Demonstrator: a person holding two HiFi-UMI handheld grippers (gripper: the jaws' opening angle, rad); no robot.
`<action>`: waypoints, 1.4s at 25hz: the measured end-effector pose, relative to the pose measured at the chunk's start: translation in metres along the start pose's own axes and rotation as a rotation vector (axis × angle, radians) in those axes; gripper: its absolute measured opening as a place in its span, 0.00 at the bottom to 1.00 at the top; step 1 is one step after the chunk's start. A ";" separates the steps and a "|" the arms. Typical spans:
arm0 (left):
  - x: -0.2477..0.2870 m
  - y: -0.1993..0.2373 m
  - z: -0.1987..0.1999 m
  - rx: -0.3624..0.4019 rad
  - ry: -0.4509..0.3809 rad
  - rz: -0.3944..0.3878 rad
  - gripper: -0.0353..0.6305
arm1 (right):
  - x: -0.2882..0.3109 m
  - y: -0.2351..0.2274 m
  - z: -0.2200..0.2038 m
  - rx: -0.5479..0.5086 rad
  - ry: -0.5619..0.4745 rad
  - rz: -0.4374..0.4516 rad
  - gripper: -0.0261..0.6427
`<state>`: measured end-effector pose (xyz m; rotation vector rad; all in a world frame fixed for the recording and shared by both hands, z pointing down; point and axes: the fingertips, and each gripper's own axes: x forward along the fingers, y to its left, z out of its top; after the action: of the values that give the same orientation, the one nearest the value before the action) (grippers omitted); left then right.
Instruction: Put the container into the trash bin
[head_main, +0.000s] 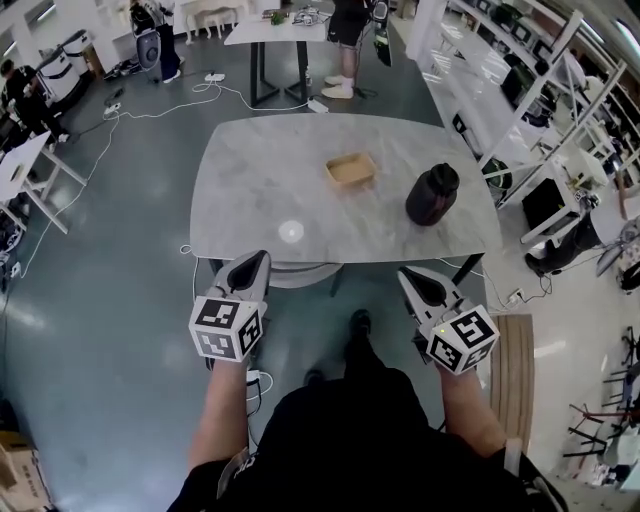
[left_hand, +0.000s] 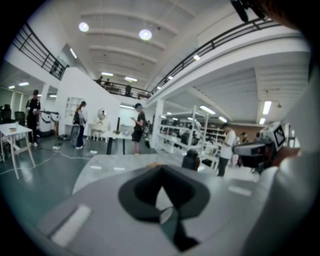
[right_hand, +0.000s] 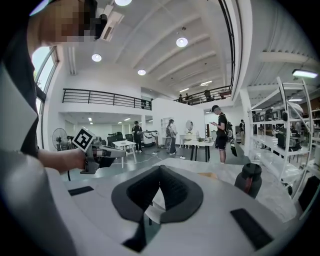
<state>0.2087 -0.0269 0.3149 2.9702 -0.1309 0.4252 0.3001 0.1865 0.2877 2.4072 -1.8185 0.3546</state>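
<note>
A shallow tan container (head_main: 350, 168) lies open on the grey marble table (head_main: 250, 200), toward its far right. It is only a thin tan edge in the right gripper view (right_hand: 210, 175). Both grippers hover at the table's near edge, well short of the container. My left gripper (head_main: 250, 268) is shut and empty; its dark pads (left_hand: 150, 187) meet in its own view. My right gripper (head_main: 420, 283) is likewise shut with nothing in it, and its pads (right_hand: 172, 192) are closed together. The left gripper (right_hand: 125, 152) also shows in the right gripper view. No trash bin shows.
A black lidded jar (head_main: 432, 194) stands on the table right of the container and also appears in the gripper views (left_hand: 190, 160) (right_hand: 249, 179). A wooden bench (head_main: 515, 370) is at my right. Shelving (head_main: 520, 90) lines the right side. People stand by a far table (head_main: 280, 30).
</note>
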 end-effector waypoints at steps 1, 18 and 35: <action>0.010 0.000 0.002 0.005 0.003 -0.002 0.07 | 0.007 -0.009 -0.001 0.006 0.001 0.006 0.03; 0.192 -0.025 0.066 0.064 0.063 0.049 0.07 | 0.097 -0.193 0.033 0.010 -0.025 0.147 0.03; 0.325 -0.050 0.039 0.134 0.246 -0.182 0.16 | 0.150 -0.236 -0.001 0.139 0.056 0.142 0.03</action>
<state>0.5349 -0.0052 0.3642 2.9900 0.1988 0.7959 0.5649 0.1129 0.3392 2.3332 -2.0086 0.5736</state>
